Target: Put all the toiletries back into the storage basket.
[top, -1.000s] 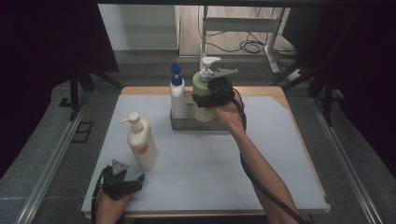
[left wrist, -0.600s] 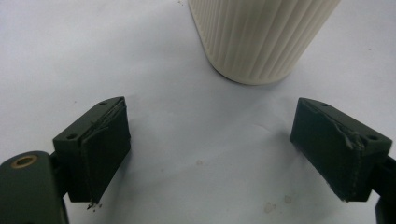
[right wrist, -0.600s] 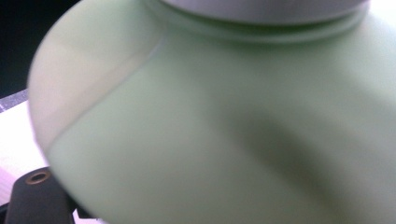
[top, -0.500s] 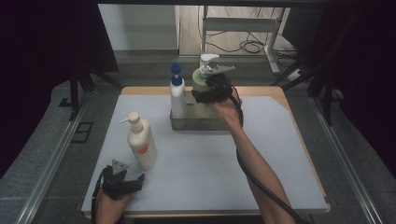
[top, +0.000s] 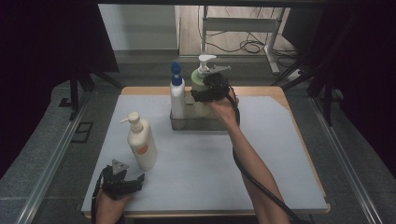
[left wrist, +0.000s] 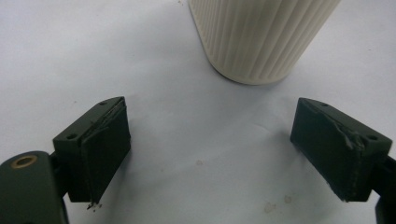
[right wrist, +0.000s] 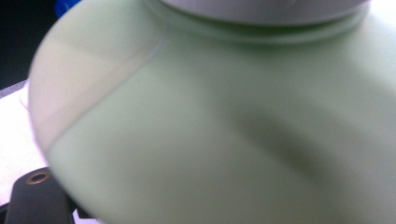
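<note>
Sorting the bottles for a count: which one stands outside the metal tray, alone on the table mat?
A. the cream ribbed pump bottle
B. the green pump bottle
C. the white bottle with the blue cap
A: the cream ribbed pump bottle stands on the grey table mat, apart from the metal tray.

Pump bottles, three: one cream bottle (top: 141,143) with an orange label standing free on the bench (top: 280,140), one white bottle (top: 177,95) with a blue pump, and one pale green bottle (top: 200,88) with a white pump, the last two standing together in the tray. Metal tray (top: 198,123), one, holding two of the three bottles; bench, one, covered by one pale sheet. Hand-held tools, two: left tool (top: 122,182) at the near edge of the bench, right tool (top: 210,89) at the green bottle.
</note>
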`<state>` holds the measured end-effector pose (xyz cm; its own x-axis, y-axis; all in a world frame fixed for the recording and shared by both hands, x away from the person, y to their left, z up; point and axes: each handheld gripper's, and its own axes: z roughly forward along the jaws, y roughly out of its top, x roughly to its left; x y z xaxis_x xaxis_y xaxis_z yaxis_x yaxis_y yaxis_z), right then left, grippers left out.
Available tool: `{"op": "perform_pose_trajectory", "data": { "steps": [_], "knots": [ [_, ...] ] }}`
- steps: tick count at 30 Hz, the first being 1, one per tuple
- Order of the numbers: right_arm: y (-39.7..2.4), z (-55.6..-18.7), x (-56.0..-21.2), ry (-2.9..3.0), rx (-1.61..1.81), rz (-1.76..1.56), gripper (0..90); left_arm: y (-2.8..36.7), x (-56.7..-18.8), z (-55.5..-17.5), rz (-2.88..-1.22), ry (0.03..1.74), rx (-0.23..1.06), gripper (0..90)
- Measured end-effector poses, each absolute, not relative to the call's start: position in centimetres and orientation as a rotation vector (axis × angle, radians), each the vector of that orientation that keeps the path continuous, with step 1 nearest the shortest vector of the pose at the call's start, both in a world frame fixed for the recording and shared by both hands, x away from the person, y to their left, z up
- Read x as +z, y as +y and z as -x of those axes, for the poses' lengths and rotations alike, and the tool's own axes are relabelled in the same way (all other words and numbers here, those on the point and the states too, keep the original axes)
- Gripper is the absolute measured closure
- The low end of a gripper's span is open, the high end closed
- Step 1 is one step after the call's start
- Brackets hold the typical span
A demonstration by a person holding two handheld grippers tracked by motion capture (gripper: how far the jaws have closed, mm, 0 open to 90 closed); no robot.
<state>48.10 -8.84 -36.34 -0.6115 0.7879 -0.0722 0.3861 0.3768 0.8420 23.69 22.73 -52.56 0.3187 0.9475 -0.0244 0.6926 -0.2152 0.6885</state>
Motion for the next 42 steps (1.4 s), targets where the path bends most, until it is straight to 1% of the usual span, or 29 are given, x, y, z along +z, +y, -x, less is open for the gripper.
{"op": "perform_pose_trajectory", "data": {
  "steps": [15,42],
  "knots": [
    [-8.5,-48.6,-38.3,2.229,1.119,-1.02,12.3,22.7,-52.6,-23.7,-1.987,1.443,0.548,11.7],
    [-8.1,-49.0,-40.6,2.312,1.078,-1.042,12.4,22.7,-52.5,-23.7,-1.989,1.443,0.548,11.7]
  ]
}}
